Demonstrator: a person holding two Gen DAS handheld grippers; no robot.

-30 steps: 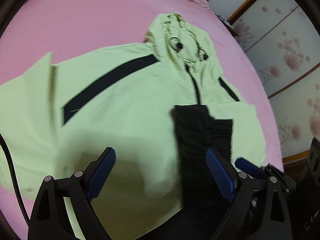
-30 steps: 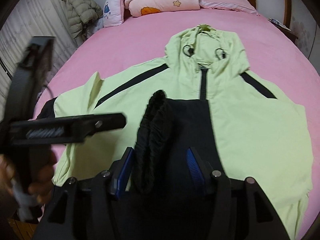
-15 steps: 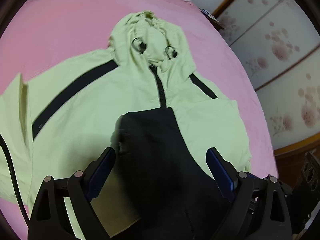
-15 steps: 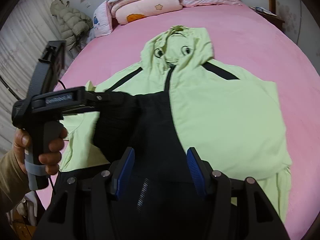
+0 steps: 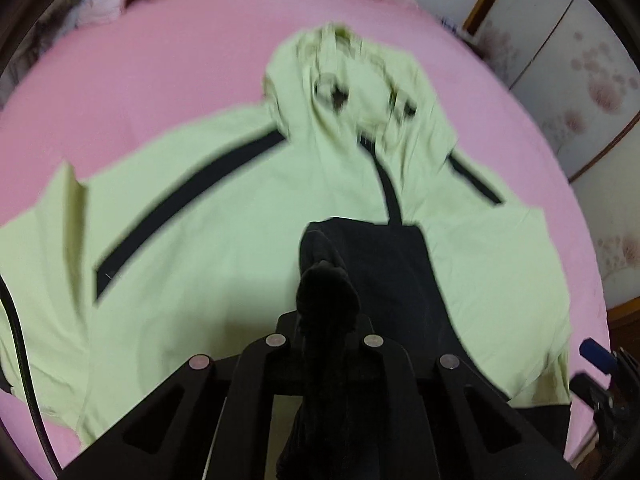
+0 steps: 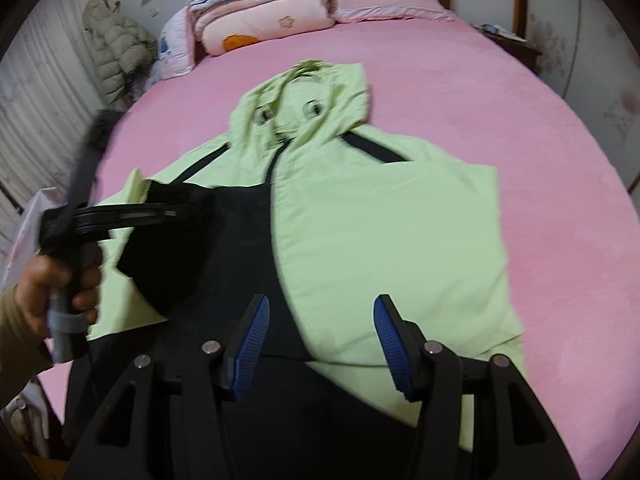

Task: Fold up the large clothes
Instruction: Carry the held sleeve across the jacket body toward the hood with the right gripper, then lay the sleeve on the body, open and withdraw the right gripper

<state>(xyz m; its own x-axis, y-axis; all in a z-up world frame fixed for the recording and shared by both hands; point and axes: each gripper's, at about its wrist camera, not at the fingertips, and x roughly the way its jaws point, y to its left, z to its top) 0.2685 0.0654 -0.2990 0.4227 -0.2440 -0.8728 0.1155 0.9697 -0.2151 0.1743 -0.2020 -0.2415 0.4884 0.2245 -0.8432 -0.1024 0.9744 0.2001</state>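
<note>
A pale green hooded jacket with black stripes lies face up on the pink bed, hood toward the headboard; it also shows in the right wrist view. A black sleeve lies folded over its middle. My left gripper is shut on the black sleeve's bunched end and holds it above the jacket; it shows from the side in the right wrist view. My right gripper is open and empty, low over the jacket's lower front, its blue pads apart.
Folded quilts and pillows are stacked at the headboard. A padded coat hangs at the left wall. A flowered wardrobe stands right of the bed. A black cable trails at the left.
My left gripper has closed on the black sleeve's end. My right gripper has let go of the sleeve, opened wider and shifted right.
</note>
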